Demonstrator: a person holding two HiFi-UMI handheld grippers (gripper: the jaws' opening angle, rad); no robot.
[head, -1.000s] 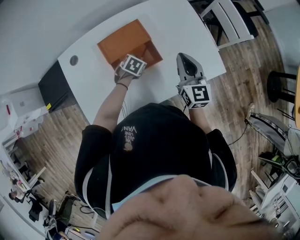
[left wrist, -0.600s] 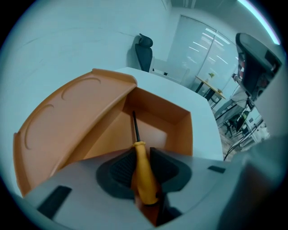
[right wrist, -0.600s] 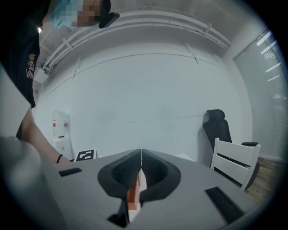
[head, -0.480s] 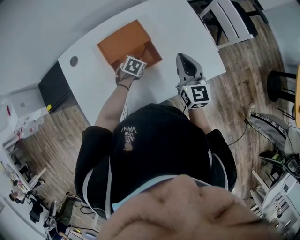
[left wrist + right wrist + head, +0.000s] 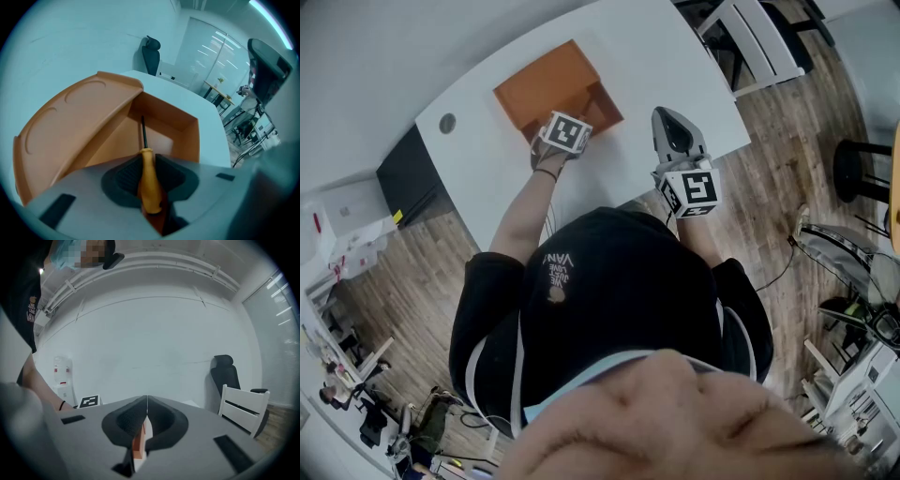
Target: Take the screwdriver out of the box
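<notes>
**Desk** (image 5: 656,66): white, rounded at the corner, carrying the item below.

**Box** (image 5: 546,84): orange, open at the top, standing on the desk towards its far side. Lid flap (image 5: 70,117) swung back and tilted up on the left in the left gripper view. Interior plain orange.

**Right claw** (image 5: 146,406): clenched, tips meeting, nothing gripped (only a sliver of orange showing through the slit behind the pads). Held roughly level over the desk, to the right of the box and apart from it.

**Left claw** (image 5: 149,161): pointed steeply down into the open box, marker cube (image 5: 565,131) uppermost in the head view. Jaws closing, with both ribbed pads (image 5: 124,176) against the screwdriver (image 5: 150,185).

**Screwdriver**: yellow handle between the left claw's pads. Thin dark shaft (image 5: 143,133) running forward towards the rear wall of the box. Located inside the box, not yet lifted clear.
</notes>
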